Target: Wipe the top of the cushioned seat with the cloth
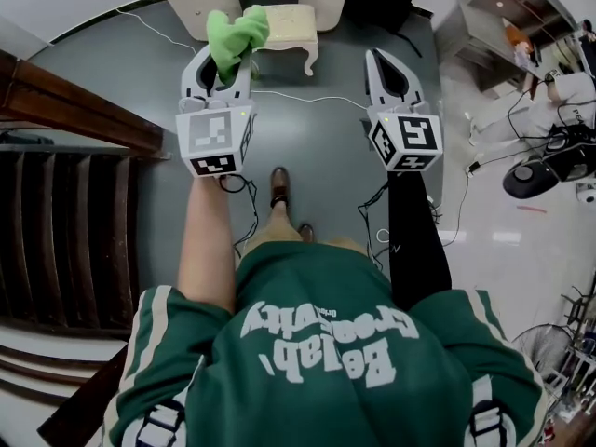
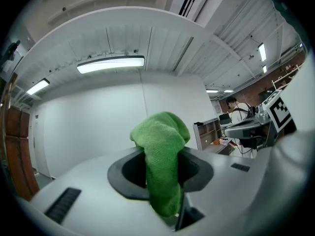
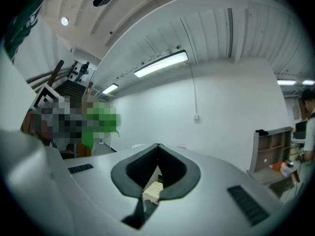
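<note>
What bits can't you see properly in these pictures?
- Head view: the cloth and left gripper cover the seat's left end.
- Left gripper view: cloth blocks the middle; no seat shows.
- Right gripper view: a cream scrap, maybe the seat, shows between the jaws; blur hides the left.

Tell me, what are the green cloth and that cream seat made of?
Green cloth: likely microfibre or terry, matte; its surface shows a fuzzy looped nap. Cream seat: padded top looks like dimpled fabric or vinyl, unclear which; curved legs seem painted wood.
</note>
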Action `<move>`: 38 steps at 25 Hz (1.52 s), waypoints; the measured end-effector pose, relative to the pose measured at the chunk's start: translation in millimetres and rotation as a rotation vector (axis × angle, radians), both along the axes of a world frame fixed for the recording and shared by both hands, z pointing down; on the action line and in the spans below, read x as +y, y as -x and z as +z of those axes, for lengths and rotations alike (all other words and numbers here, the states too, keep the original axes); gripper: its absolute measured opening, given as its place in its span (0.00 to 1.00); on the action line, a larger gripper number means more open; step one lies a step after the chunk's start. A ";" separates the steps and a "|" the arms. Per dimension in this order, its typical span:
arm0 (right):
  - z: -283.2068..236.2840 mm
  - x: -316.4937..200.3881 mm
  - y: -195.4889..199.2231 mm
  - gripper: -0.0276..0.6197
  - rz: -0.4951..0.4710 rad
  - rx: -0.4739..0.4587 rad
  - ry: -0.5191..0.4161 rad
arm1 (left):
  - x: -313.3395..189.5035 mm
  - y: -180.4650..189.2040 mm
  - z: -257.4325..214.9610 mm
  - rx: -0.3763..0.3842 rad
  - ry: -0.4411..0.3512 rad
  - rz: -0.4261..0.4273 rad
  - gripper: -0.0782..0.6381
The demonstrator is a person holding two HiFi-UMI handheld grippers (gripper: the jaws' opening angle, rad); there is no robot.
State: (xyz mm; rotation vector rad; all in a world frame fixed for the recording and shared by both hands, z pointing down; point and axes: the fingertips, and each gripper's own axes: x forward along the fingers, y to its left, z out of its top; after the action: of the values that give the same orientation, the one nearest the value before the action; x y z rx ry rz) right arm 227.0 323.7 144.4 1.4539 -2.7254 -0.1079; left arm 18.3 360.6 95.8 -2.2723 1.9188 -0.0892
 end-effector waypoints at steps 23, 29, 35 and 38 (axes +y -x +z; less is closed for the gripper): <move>-3.9 -130.6 74.9 0.06 0.092 0.006 0.007 | -147.0 75.0 2.0 0.028 0.011 0.106 0.29; -3.1 -148.0 65.3 0.06 0.122 0.007 0.005 | -169.6 74.2 7.5 0.057 0.021 0.131 0.29; 3.7 -172.9 56.3 0.06 0.124 0.002 0.025 | -196.5 68.2 11.1 0.080 0.041 0.132 0.29; 4.8 -190.7 56.3 0.06 0.115 -0.007 0.024 | -210.1 67.7 13.2 0.077 0.045 0.124 0.29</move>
State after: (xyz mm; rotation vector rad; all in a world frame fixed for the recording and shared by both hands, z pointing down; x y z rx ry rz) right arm 170.7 133.0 149.2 1.6026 -2.6311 -0.0652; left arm -49.4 150.5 109.0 -2.4517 1.8238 -0.0298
